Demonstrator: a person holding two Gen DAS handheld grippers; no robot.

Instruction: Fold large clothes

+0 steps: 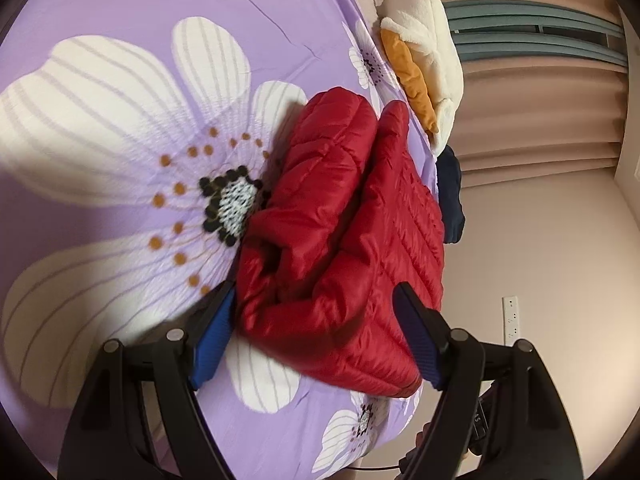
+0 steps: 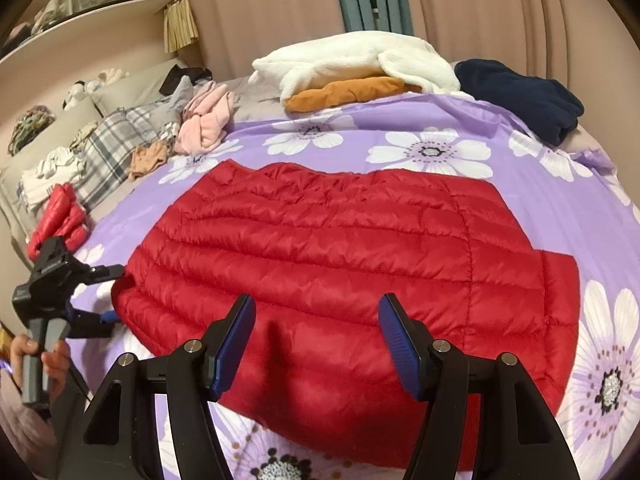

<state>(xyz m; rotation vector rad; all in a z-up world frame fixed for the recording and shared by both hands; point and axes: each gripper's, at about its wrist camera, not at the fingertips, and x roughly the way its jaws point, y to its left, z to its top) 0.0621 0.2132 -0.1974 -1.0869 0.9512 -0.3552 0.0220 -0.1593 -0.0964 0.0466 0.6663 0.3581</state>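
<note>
A red quilted puffer jacket lies flat on the purple flowered bedspread. In the left wrist view the jacket shows edge-on, folded over itself. My left gripper is open, with its blue pads on either side of the jacket's near edge. It also shows in the right wrist view, at the jacket's left edge, held by a hand. My right gripper is open just above the jacket's near hem, holding nothing.
At the far side of the bed lie a white fleece over an orange garment and a navy garment. Pink, plaid and other clothes are piled at the left, with a smaller red garment. Curtains hang behind.
</note>
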